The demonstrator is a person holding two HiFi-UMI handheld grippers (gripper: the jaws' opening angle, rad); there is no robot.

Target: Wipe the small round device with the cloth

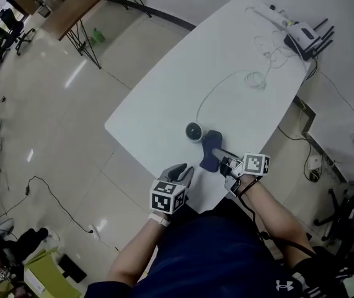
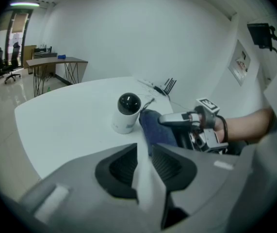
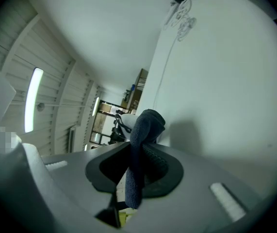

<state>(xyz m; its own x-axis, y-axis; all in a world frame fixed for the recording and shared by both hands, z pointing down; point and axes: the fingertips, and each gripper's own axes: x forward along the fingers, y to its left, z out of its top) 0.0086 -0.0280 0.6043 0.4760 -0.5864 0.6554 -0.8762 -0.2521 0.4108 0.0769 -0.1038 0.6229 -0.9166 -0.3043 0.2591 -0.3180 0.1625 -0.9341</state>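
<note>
Your left gripper sits at the tabletop's near edge in the head view, and your right gripper holds the dark cloth just beside the small round device. In the left gripper view, your jaws stand slightly apart and empty. In the right gripper view, your jaws are clamped on the cloth.

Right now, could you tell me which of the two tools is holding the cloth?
The right tool, clamped on the dark blue cloth; the left tool has none.
</note>
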